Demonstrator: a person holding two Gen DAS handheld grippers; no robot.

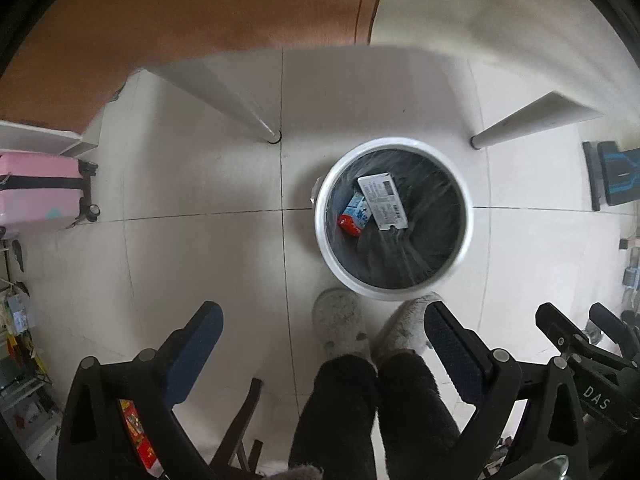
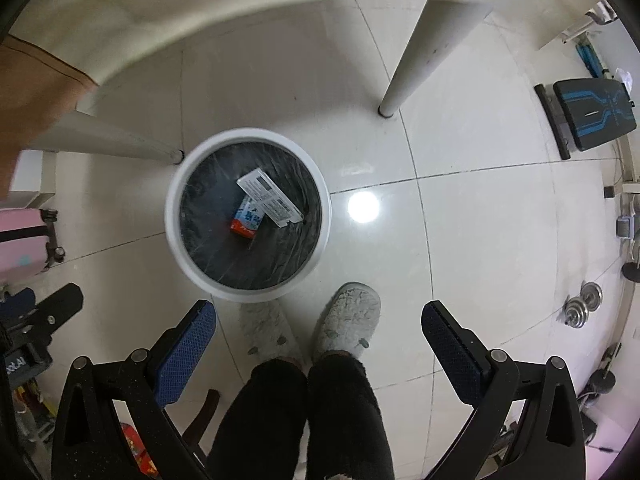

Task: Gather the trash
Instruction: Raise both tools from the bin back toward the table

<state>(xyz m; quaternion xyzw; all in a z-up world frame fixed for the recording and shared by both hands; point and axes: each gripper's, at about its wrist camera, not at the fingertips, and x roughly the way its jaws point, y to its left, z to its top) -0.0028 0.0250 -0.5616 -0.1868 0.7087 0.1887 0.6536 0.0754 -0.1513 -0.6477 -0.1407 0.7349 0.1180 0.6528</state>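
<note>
A white round bin [image 1: 394, 293] with a dark liner stands on the tiled floor under a white table; it also shows in the right wrist view [image 2: 176, 240]. Inside lie a white printed box [image 1: 382, 200] [image 2: 269, 196] and a small blue, white and red carton [image 1: 354, 216] [image 2: 247, 222]. My left gripper [image 1: 324, 332] is open and empty, held above the floor in front of the bin. My right gripper [image 2: 319, 326] is open and empty, to the right of the bin. The right gripper also shows at the edge of the left wrist view [image 1: 576, 328].
Two white table legs [image 1: 244, 112] [image 2: 416, 64] stand behind the bin. The person's grey slippers [image 1: 340, 328] [image 2: 352, 320] are just in front of it. A pink suitcase [image 1: 36, 192] is at the left; a black and blue device [image 2: 592, 116] and dumbbells [image 2: 584, 304] at the right.
</note>
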